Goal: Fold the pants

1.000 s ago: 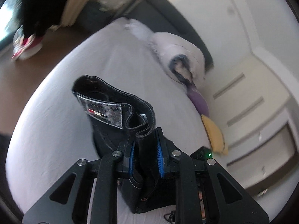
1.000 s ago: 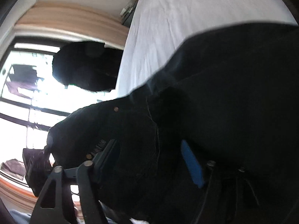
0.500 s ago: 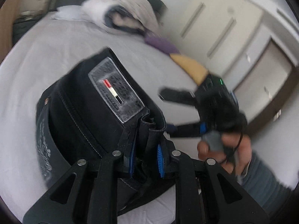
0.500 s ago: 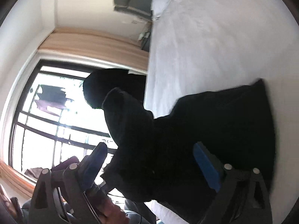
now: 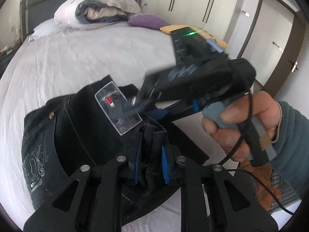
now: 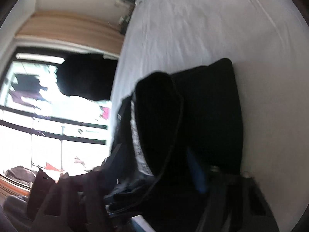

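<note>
A white-sheeted bed (image 5: 81,58) fills most of the left wrist view. On its near part lies a pair of black jeans (image 5: 77,135), bundled into a thick fold, with a pale printed design on the fabric at the far left, a copper rivet above it, and a silvery waistband patch (image 5: 119,110) bearing a small red and white mark facing up.

At the bottom centre, the left gripper (image 5: 150,158) is clamped on a bunched ridge of the jeans' fabric, its blue pads pressing the cloth from both sides.

To the right of the patch, the right gripper (image 5: 143,106) reaches in from the right, its blurred tips over the waistband patch; its jaws have just been closing, and whether they actually pinch the denim cannot be told. A person's hand (image 5: 241,127) in a grey-green sleeve holds its handle at the right edge.

At the head of the bed sit a rolled duvet (image 5: 100,7), then a purple cushion (image 5: 146,20), then a yellow cushion partly hidden behind the right gripper. White wardrobe doors and a doorway stand at the far right.

In the right wrist view, a bright window (image 6: 48,116) is at left, the dark jeans (image 6: 193,125) in the middle, draped over the gripper's fingers, and white sheet at right.
</note>
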The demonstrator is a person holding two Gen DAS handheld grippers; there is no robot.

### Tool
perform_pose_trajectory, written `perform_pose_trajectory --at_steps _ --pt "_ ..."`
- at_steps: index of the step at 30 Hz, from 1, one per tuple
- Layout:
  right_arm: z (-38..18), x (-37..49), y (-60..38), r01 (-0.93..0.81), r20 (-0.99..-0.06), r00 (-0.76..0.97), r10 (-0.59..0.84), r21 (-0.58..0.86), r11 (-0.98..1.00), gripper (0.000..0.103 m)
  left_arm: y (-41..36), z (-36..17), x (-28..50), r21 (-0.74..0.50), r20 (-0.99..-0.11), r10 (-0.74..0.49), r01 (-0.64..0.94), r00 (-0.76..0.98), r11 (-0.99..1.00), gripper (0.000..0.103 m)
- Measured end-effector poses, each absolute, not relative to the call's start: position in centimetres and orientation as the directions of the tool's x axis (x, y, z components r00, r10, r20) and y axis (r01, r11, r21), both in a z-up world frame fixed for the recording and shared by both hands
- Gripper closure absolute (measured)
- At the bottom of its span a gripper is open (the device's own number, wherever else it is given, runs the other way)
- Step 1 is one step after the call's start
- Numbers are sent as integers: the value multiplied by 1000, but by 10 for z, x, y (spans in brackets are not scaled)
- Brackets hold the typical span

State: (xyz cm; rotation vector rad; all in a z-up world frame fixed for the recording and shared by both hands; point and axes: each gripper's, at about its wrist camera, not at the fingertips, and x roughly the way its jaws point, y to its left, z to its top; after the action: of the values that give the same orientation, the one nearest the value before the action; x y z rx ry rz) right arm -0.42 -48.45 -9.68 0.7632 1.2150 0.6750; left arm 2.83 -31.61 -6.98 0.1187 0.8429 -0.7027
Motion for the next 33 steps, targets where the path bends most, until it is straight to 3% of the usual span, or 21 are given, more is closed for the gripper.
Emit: perform_pose_trajectory --at_steps 2,8,12,14,19,20,21,23,26,28,33 --pt "-90 -6 -485 -91 -554 219 803 808 582 78 -324 -71 22 -168 -716 -530 626 453 762 87" --pt "-59 -21 -506 -168 -593 287 752 742 649 86 -344 -52 10 -161 -660 -604 701 446 695 91" --pt "-64 -26 -524 -134 -609 325 723 727 673 100 -360 -58 0 -160 -671 -613 727 416 668 92" --pt "-64 -31 -536 -126 -597 359 718 731 671 100 -360 -66 3 -195 -683 -618 718 391 669 92" --pt "-73 -30 -539 -123 -556 328 764 777 618 93 -333 -45 1 -259 -606 -681 706 412 659 92" --pt "-73 -28 -538 -118 -549 324 770 784 609 70 -325 -41 2 -258 -597 -680 701 426 665 92" --pt "-74 -25 -538 -107 -550 328 768 786 609 41 -317 -39 -2 -263 -589 -681 695 434 670 92" --pt "-78 -17 -538 -74 -558 328 762 789 610 24 -303 -36 -6 -261 -590 -663 669 460 696 92" --pt "-90 -6 -531 -52 -571 281 771 793 607 24 -278 -33 5 -262 -602 -627 619 495 740 92" --pt "-95 -2 -519 -74 -570 240 786 797 600 30 -256 -36 3 -265 -620 -596 578 510 771 92" --pt "-108 4 -487 -107 -610 127 782 775 622 62 -211 -47 13 -265 -669 -502 454 548 850 92"
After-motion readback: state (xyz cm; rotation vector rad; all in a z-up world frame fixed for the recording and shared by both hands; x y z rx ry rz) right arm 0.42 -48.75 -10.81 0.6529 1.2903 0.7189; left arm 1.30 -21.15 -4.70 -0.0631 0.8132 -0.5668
